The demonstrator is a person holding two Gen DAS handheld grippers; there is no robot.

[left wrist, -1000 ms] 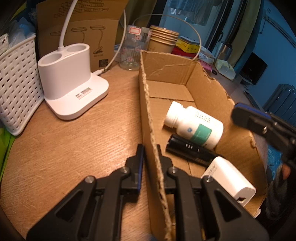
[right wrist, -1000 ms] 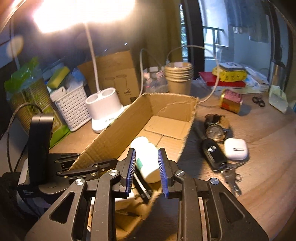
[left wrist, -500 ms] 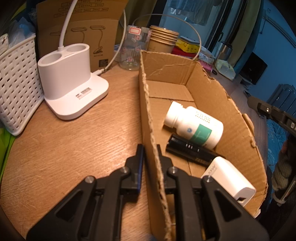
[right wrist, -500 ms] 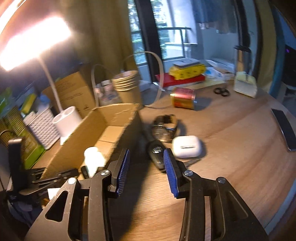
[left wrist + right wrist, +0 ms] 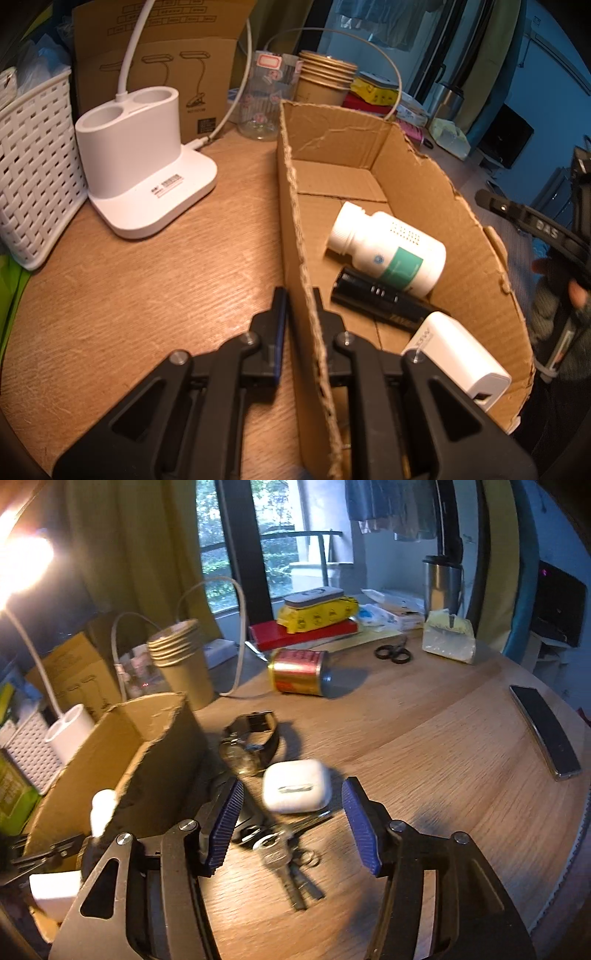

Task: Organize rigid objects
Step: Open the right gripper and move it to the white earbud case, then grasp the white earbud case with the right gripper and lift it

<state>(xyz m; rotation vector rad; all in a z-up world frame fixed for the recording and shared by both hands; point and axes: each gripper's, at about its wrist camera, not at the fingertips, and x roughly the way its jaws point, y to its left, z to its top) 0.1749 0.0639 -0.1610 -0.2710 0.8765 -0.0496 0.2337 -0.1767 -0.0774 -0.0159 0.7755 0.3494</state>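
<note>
Cardboard wall of the torn brown box (image 5: 295, 229), left of centre, is pinched by your left tool (image 5: 298, 295), steadying the box. Lower centre of the right view, your right tool (image 5: 291, 825), jaws just widened and empty, frames the white rounded earbud case (image 5: 295, 785) on the wooden tabletop (image 5: 424, 746).

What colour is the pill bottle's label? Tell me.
Green on the white pill bottle, which lies in the cardboard box; left wrist view.
</note>
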